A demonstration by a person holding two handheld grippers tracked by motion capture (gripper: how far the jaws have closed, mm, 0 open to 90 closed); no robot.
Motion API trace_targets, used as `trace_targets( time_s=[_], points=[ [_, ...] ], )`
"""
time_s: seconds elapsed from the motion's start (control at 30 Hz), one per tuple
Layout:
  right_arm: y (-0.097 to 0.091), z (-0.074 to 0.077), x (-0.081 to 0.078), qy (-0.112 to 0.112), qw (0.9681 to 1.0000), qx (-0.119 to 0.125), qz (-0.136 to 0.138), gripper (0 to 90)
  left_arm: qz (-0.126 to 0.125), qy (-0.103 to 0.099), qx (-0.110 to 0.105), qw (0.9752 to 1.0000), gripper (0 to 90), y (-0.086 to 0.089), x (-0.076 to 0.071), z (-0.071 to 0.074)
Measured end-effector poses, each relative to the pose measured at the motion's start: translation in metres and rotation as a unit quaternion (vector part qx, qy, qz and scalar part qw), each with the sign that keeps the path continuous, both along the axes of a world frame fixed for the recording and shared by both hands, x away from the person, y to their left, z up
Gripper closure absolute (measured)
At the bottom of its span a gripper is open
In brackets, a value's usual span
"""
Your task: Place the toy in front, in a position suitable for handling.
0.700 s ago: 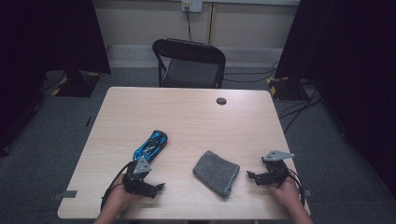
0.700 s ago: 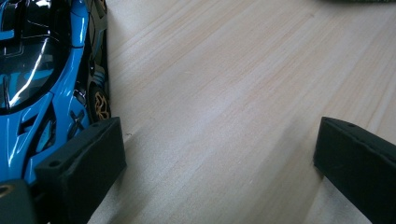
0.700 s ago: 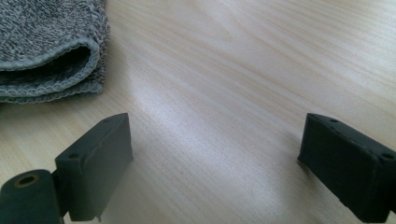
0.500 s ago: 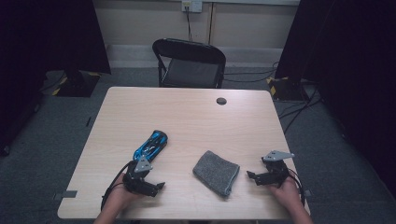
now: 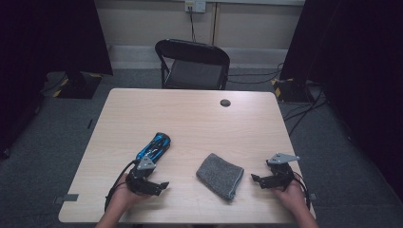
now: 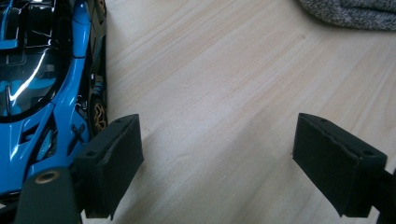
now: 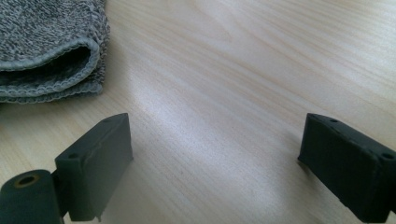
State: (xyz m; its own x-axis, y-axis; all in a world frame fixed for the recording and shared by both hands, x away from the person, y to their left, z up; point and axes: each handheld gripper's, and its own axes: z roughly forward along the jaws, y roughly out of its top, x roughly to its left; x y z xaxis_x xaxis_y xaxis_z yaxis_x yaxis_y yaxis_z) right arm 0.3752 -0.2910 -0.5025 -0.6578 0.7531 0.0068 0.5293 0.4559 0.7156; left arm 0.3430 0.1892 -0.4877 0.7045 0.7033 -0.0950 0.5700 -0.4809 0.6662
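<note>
A blue and black toy car [image 5: 153,147] lies on the wooden table [image 5: 199,118], left of the middle. Just in front of it my left gripper [image 5: 161,185] rests open on the table; in the left gripper view the car [image 6: 44,84] sits beside the left jaw and bare wood lies between the jaws. A folded grey cloth [image 5: 220,175] lies in the front middle. To its right my right gripper [image 5: 256,180] stands open, jaws towards the cloth. The right gripper view has the cloth [image 7: 46,46] at upper left, apart from the jaws.
A small dark round disc [image 5: 225,102] sits near the table's far edge. A black folding chair [image 5: 192,64] stands behind the table. Cables run over the grey floor at the right. Dark curtains hang on both sides.
</note>
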Motion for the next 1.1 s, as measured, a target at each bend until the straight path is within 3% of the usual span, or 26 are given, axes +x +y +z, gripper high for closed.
trace_targets(
  time_s=[0.4,0.77,0.8,1.1],
  points=[
    [0.000,0.000,0.000,0.000,1.0000,0.000,0.000,8.7,-0.005,-0.003,-0.017,0.9998,18.4,0.003,0.000,0.002],
    [0.000,0.000,0.000,0.000,1.0000,0.000,0.000,8.7,0.011,-0.010,-0.031,0.9994,23.6,0.018,0.011,0.020],
    [0.000,0.000,0.000,0.000,1.0000,0.000,0.000,8.7,0.018,-0.003,-0.035,0.9992,23.8,0.019,0.014,0.023],
    [0.000,0.000,0.000,0.000,1.0000,0.000,-0.001,8.8,0.034,-0.011,-0.021,0.9991,25.6,0.028,0.031,0.030]
  ],
)
